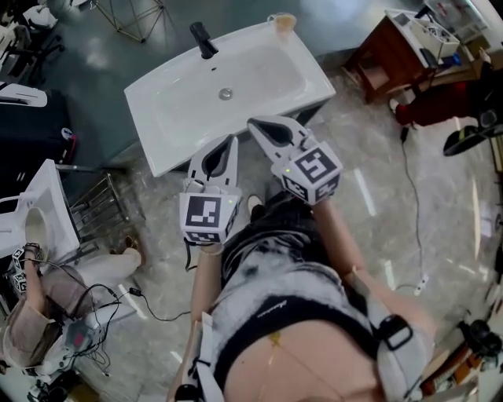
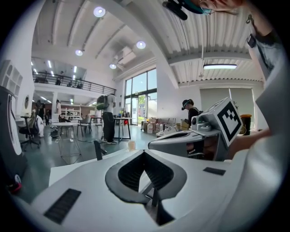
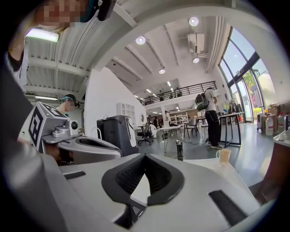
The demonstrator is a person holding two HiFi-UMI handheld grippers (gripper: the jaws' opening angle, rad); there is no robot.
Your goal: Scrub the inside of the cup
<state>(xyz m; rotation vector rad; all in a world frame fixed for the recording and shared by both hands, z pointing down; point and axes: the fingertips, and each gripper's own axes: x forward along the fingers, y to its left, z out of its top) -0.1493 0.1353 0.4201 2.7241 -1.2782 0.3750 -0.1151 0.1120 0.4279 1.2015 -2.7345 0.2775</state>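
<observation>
Item: cup (image 1: pixel 282 21), stood at the far right corner of the sink (image 1: pixel 181 118), untouched.
Left gripper (image 1: pixel 231 140): jaws closed, nothing held.
Right gripper (image 1: pixel 254 123): likewise closed and empty.
Both are held at the sink's near edge, well apart from the cup.
Progress: scrubbing is judged not begun; all steps remain.

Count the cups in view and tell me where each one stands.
1. The cup stands on the far right corner of the white sink, right of the black faucet. None shows elsewhere, though edge clutter could hide more.
</observation>
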